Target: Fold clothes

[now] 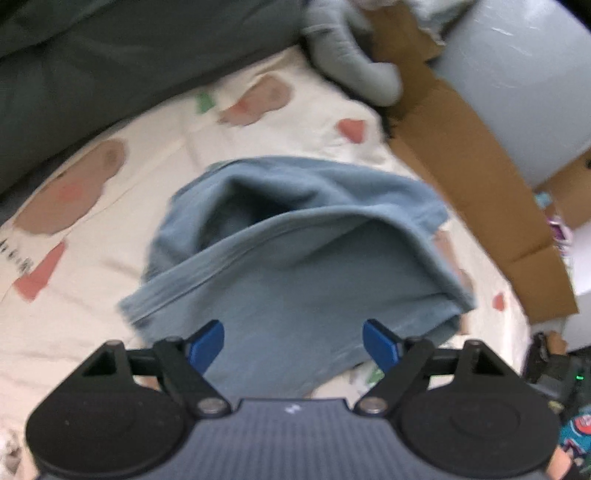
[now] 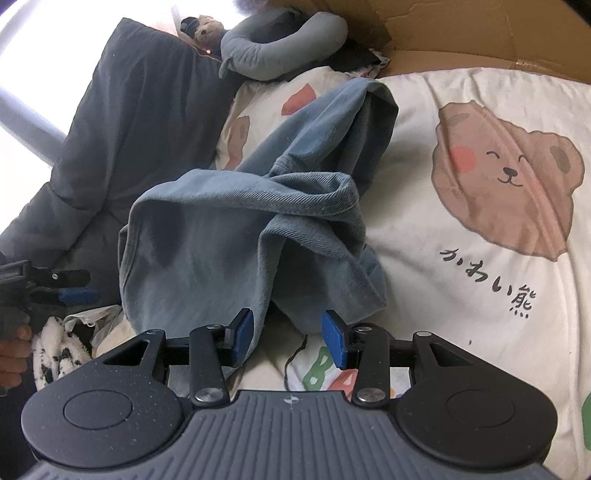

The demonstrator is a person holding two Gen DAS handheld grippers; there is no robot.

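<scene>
A blue-grey garment [image 1: 295, 254] lies loosely folded in a bulging heap on a cream bedsheet printed with bears [image 1: 110, 229]. My left gripper [image 1: 293, 343] hovers open just above the garment's near edge, nothing between its blue pads. In the right wrist view the same garment [image 2: 229, 229] is crumpled, one long part stretching away toward the pillow. My right gripper [image 2: 288, 339] stands open at the garment's near end, its blue pads on either side of a hanging fold without pinching it. The left gripper [image 2: 70, 291] shows at the left edge, held by a hand.
A dark grey quilt [image 2: 122, 129] lies along the left side. A grey bolster pillow [image 2: 280, 48] and a small teddy bear [image 2: 207, 31] sit at the head. Brown cardboard [image 1: 469, 177] lines the bed's right side. A black-and-white fluffy cloth [image 2: 59, 347] lies near the hand.
</scene>
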